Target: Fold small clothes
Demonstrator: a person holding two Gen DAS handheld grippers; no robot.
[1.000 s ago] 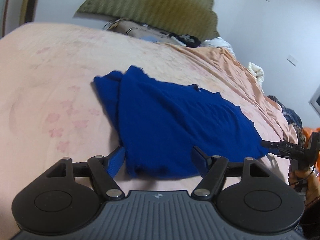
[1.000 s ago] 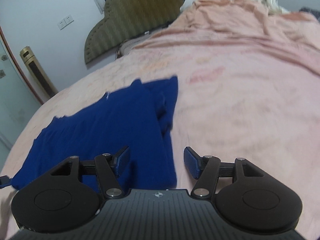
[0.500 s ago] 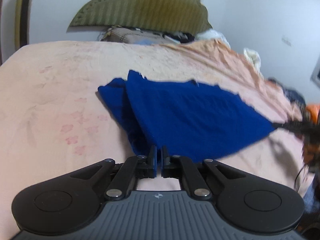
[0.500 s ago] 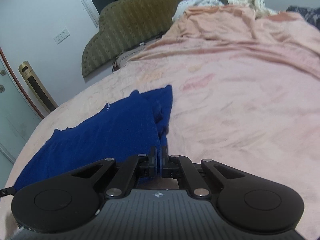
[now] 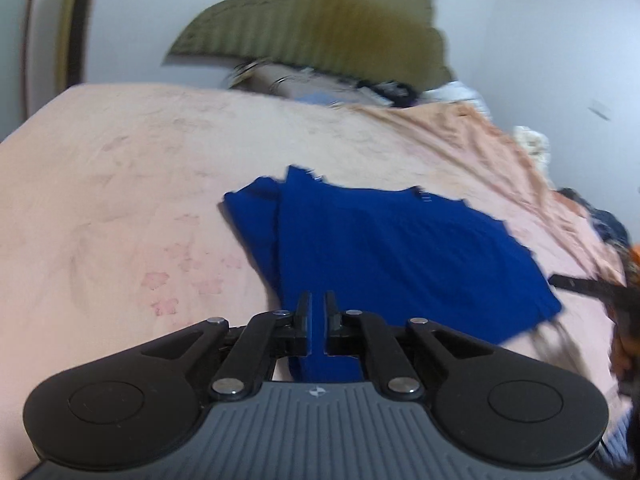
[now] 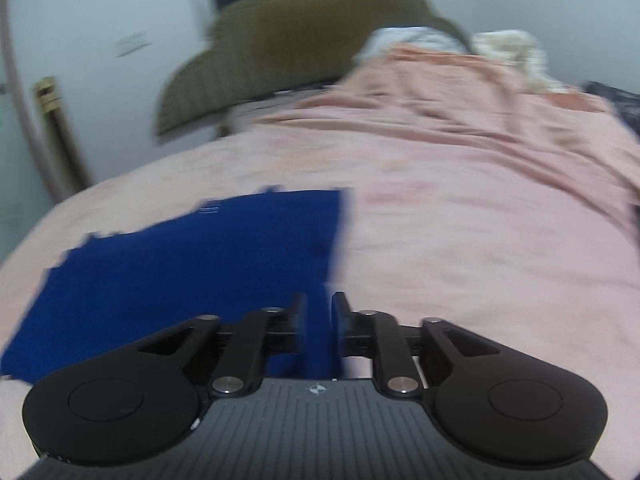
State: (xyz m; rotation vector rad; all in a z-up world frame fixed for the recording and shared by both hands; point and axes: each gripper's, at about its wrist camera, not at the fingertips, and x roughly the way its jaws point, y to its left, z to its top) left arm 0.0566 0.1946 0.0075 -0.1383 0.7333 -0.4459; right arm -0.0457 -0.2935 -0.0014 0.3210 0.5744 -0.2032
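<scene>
The left gripper (image 5: 316, 314) is clamped tight, while the right gripper (image 6: 319, 316), blurred, has apparently just been opening slightly.

Open pink bedspread (image 6: 480, 240) lies beside the blue garment (image 5: 400, 248); headboard (image 5: 320, 32) and heaped bedding (image 6: 508, 48) block the far end.

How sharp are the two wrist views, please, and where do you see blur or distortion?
Left wrist view: the left gripper is crisp, the blue garment fairly clear, while the headboard and the right edge smear; fisheye bends the bed. Right wrist view: more motion blur, the garment's edges and the headboard are streaked, and only the right gripper is sharp.
</scene>
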